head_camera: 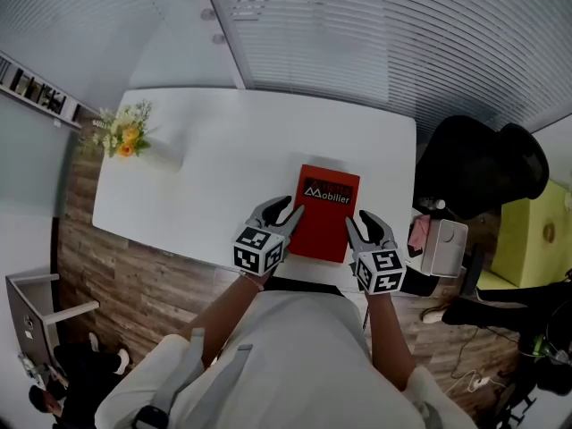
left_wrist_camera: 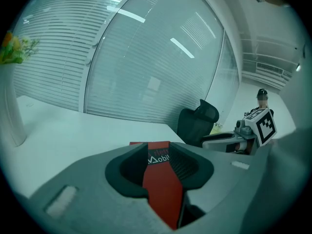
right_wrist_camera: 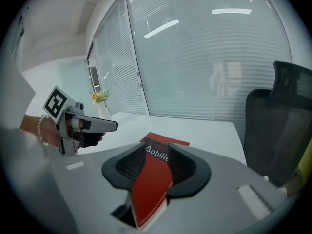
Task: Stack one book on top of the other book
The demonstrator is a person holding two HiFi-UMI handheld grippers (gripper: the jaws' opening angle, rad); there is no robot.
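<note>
A red book [head_camera: 326, 213] with white print on its cover is over the near edge of the white table [head_camera: 223, 150]. My left gripper [head_camera: 288, 214] is shut on its near left corner, and my right gripper [head_camera: 357, 226] is shut on its near right corner. In the left gripper view the red book [left_wrist_camera: 161, 179] runs between the dark pads [left_wrist_camera: 129, 172]. The right gripper view shows the same red book [right_wrist_camera: 153, 179] clamped between the jaws, with its pale page edge underneath. I see only this one book.
A vase of yellow flowers [head_camera: 125, 137] stands at the table's far left corner. A black office chair [head_camera: 478, 168] is off the table's right end, with a small white unit [head_camera: 442, 244] beside it. Blinds cover the wall behind.
</note>
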